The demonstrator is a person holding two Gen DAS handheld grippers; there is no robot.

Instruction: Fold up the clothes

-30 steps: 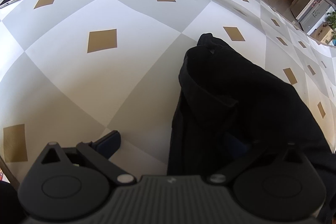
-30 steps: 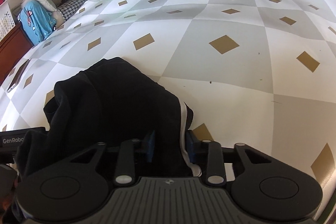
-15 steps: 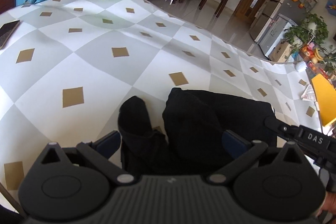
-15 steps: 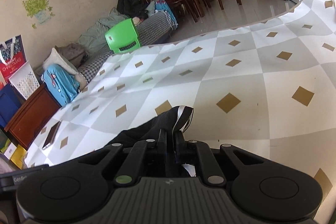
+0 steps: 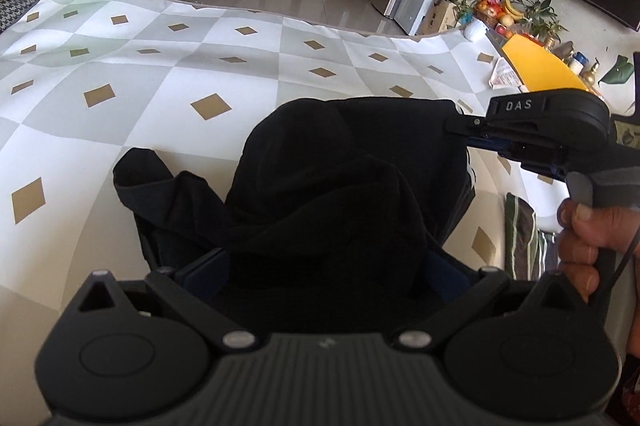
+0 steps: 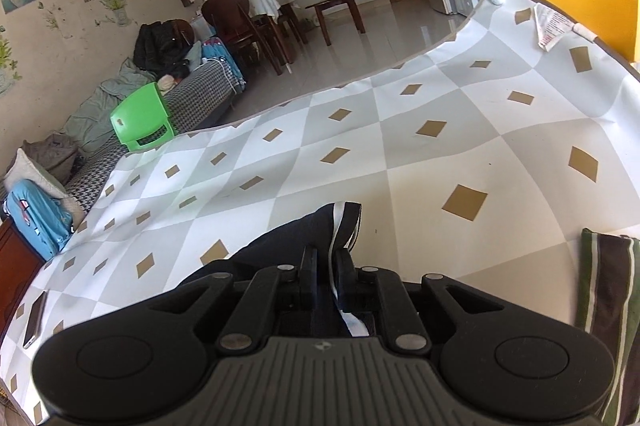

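Left wrist view shows a black garment (image 5: 332,186) lifted clear of the diamond-patterned table cover (image 5: 168,66), bunched and sagging in deep folds between the two tools. The left gripper (image 5: 324,266) has its jaws set wide with a thick wad of the cloth lying between them; whether the pads actually press it I cannot tell, since the fabric hides the right-hand finger. The right gripper (image 5: 456,124), held in the person's right hand (image 5: 580,238), is closed narrow on the garment's far corner, and its own view confirms this: the right gripper (image 6: 326,266) pinches a dark hem with a white stripe (image 6: 335,222) running along the edge. By my judgement the fold is barely begun: the piece is only picked up and stretched out, nothing is laid flat or doubled over yet. A loose black flap (image 5: 140,178) droops toward the cover at left, so it needs spreading before any crease.
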